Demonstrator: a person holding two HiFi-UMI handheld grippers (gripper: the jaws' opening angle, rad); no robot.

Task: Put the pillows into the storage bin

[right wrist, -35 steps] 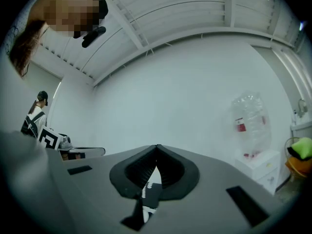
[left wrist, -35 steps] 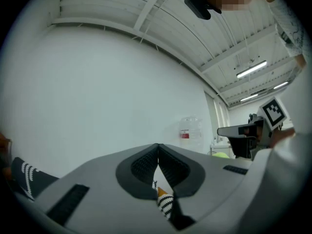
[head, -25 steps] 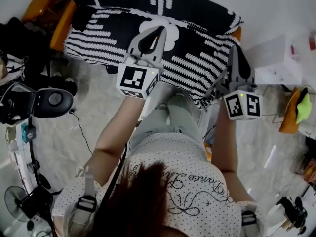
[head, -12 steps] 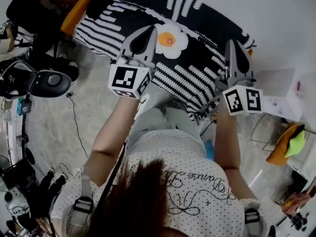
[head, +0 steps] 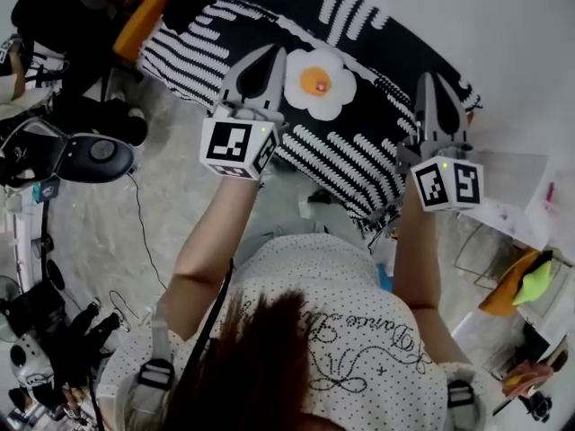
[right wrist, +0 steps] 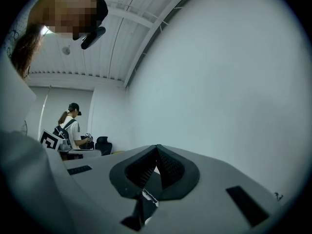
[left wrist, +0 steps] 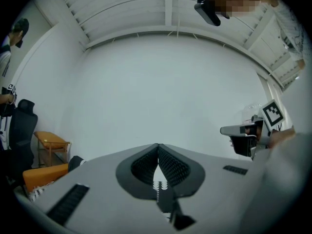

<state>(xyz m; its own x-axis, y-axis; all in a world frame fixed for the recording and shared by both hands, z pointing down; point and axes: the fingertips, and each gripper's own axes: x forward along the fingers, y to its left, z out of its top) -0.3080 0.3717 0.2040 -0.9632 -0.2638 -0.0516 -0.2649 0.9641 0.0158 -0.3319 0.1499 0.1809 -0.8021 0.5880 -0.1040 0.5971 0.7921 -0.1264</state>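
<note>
**Both tongs pinched on a striped pillow held out in front**

The pillow (head: pixel 359 142) is black with white dashes and stripes and carries a white flower with an orange centre (head: pixel 316 82). It hangs spread out in front of the person, over the pale floor (head: pixel 180 232).

The left gripper (head: pixel 272 54) lies over the pillow's left part, just left of the flower. In the left gripper view its jaws meet at the tips, and a scrap of black-and-white fabric shows in the gap behind them, so it is clamped on the pillow.

The right gripper (head: pixel 429 79) sits near the pillow's right edge. Its jaws are likewise together, with a striped fold caught between them in the right gripper view. Each gripper's marker cube (left (head: pixel 235 146), right (head: pixel 447 184)) is on the side of the pillow nearest the person.

Past the pillow's upper left corner stands orange furniture (head: pixel 148 16), with dark clutter beside it. Left of the pillow, on the floor, is a round black device (head: pixel 94 155) with a cable trailing from it. To the pillow's right is a pale, box-like thing (head: pixel 512 182); whether it is the storage bin I cannot tell.

The right gripper view shows another person in a cap (right wrist: pixel 73 126) standing by a desk, well away from the pillow.
</note>
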